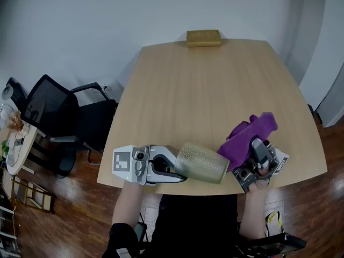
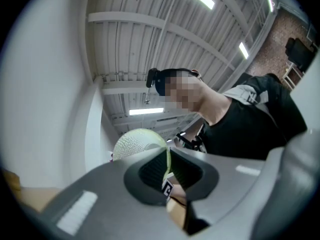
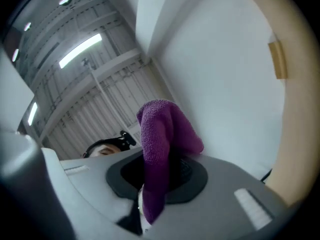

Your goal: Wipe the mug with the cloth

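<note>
Open across the whole middle and far stretch of the table (image 1: 215, 85); blocked only at the far edge by a tan box (image 1: 203, 37). Crowded at the near edge: mug (image 1: 202, 163) touching purple cloth (image 1: 248, 136), closing the gap between left gripper (image 1: 180, 166) and right gripper (image 1: 251, 145). Hemmed on the left by black chairs (image 1: 59, 117).
</note>
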### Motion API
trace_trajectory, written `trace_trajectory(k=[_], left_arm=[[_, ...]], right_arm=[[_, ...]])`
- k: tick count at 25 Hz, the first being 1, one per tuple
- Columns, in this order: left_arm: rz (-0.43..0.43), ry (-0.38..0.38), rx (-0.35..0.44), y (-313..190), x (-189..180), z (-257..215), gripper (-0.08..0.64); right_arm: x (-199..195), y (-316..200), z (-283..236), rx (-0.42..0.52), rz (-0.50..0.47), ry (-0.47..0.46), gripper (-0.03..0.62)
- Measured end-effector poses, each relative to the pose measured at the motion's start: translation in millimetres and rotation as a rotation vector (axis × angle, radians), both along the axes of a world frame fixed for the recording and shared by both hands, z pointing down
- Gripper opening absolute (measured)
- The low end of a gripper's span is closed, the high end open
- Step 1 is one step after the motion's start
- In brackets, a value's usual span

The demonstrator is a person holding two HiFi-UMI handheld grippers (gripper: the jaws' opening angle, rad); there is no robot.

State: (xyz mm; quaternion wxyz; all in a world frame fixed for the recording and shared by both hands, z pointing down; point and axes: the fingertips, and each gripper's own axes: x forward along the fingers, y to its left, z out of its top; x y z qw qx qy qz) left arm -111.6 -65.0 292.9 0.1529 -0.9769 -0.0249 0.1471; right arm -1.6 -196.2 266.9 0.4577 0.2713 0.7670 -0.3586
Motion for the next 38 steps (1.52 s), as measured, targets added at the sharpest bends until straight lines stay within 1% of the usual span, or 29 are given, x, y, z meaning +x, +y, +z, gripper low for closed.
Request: trace_trajectory(k=[3,6,9,11,13,15,16,18,20,21,22,23,24,26,27,28,30,31,32,34,35,38], left_arm=[[0.027,-0.01,-0.018,0,4,2,0.043],[0.088,0.001,-0.062,3,10,5,0.043],[0.14,-0.006,-0.092,8,12,10,0.043],[0.176,-0.017,-0.102,13,15,13,0.043],[0.221,-0.027,-0.099,20,21,16,0.043],[0.259,-0.045,-0.088,28,28,18,0.044],[0.27,-0.055,-0.084,31,32,19,0.048],[0.272,-0.071,-0.09,32,38,22,0.049],[0.248,-0.079,-0.111,27,39,25,0.047],[0.229,-0.077,-0.125,23,37,26,0.043],[0.209,-0.073,-0.141,19,34,26,0.043],[0.187,-0.066,-0.155,16,29,26,0.043],[0.166,-0.057,-0.169,12,23,25,0.043],[0.131,-0.043,-0.191,6,10,23,0.043],[0.12,-0.041,-0.198,4,6,23,0.043],[0.117,-0.042,-0.204,2,4,23,0.043],[0.13,-0.059,-0.219,0,8,25,0.043],[0.148,-0.069,-0.231,1,12,27,0.043],[0.173,-0.073,-0.246,3,15,28,0.043],[0.223,-0.079,-0.275,7,16,29,0.043],[0.241,-0.095,-0.285,8,16,32,0.043],[0.291,-0.191,-0.295,17,33,46,0.045]], right_arm=[[10,15,-6,0.127,-0.003,-0.014,0.054],[4,33,-3,0.24,-0.038,0.015,0.054],[-8,50,0,0.32,-0.082,0.051,0.054],[-19,59,-2,0.335,-0.118,0.072,0.054],[-32,67,-6,0.316,-0.17,0.094,0.054],[-45,66,-3,0.293,-0.194,0.115,0.054],[-51,62,2,0.285,-0.185,0.131,0.054],[-67,52,16,0.275,-0.134,0.192,0.054],[-77,39,28,0.255,-0.065,0.272,0.054],[-75,32,32,0.241,-0.026,0.294,0.054],[-68,25,32,0.232,0.013,0.293,0.054],[-54,20,29,0.232,0.049,0.268,0.054],[-36,18,23,0.246,0.08,0.224,0.054],[-2,25,6,0.328,0.125,0.138,0.054],[8,34,-2,0.386,0.133,0.121,0.054],[12,46,-8,0.448,0.132,0.125,0.054],[3,73,-14,0.571,0.109,0.181,0.054],[-6,85,-12,0.619,0.09,0.216,0.054],[-13,92,-10,0.646,0.065,0.241,0.055],[-24,95,-6,0.638,0.008,0.261,0.055],[-32,92,-4,0.626,-0.01,0.277,0.054],[-55,84,10,0.617,-0.028,0.368,0.055]])
